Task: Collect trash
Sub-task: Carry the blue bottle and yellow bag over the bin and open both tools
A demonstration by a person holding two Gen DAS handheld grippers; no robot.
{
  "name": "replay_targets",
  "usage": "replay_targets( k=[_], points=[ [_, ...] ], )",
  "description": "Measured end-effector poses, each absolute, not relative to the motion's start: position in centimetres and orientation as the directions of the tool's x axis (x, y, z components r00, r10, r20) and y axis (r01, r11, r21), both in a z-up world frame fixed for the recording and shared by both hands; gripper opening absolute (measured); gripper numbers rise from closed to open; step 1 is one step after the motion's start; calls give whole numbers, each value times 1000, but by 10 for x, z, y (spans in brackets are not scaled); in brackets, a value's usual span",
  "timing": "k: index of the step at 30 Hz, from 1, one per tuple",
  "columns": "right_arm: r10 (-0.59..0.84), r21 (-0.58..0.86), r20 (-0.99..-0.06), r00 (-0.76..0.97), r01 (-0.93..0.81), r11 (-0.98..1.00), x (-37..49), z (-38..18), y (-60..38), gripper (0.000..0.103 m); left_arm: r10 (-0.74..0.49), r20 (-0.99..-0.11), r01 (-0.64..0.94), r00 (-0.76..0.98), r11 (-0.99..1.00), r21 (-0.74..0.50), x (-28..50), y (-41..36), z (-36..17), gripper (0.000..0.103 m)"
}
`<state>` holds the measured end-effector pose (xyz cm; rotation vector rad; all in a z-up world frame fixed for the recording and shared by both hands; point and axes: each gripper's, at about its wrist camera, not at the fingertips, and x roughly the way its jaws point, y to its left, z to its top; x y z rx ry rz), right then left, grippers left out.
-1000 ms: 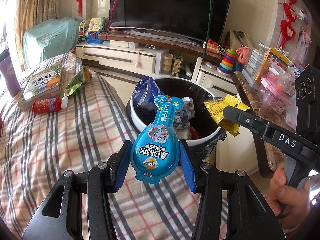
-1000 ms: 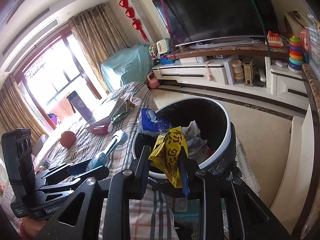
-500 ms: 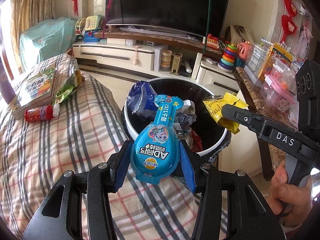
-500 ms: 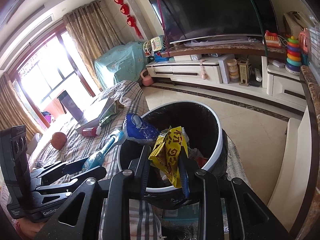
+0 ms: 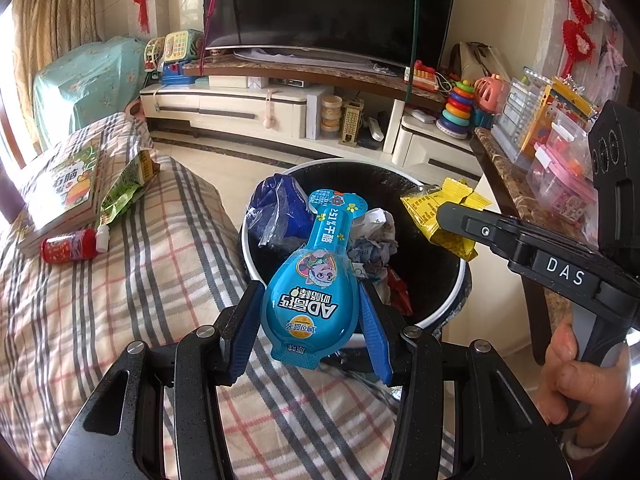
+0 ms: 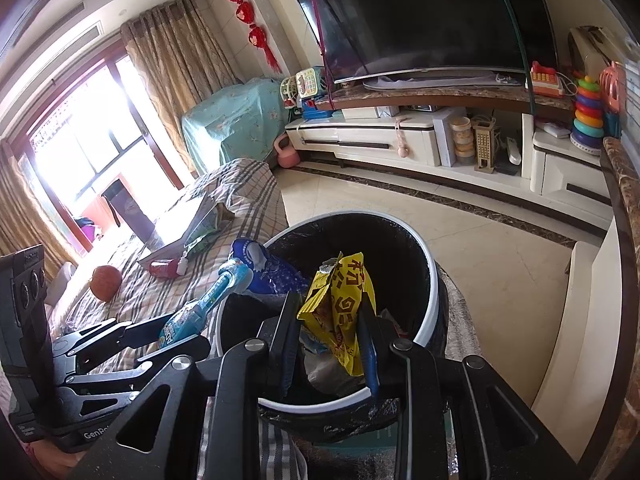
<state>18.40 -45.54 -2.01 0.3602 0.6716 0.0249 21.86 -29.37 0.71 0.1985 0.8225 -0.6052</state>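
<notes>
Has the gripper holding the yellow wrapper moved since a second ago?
Yes. The right gripper, shut on the yellow wrapper, has come closer over the bin, whose rim now sits lower and nearer.

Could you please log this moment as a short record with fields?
left gripper: shut on blue packet, held at the near rim of the bin
right gripper: shut on yellow wrapper, held over the bin
bin: black liner, already holds crumpled paper and a blue bag
left on blanket: green wrapper, small red bottle, book
</notes>
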Motion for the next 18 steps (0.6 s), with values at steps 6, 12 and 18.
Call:
replay_targets(
  k=[6,12,18],
  points=[
    [138,324,-617,775,90,942,194,-20,-455,27,-419,-749,578,513,814,-59,229,-299,3,47],
    [134,309,-633,763,90,947,203,-22,-456,27,-413,-756,583,508,811,-51,240,-307,3,47],
    [132,306,-641,756,93,948,211,-21,-459,27,-408,-761,592,504,805,-39,247,-314,2,47]
  ],
)
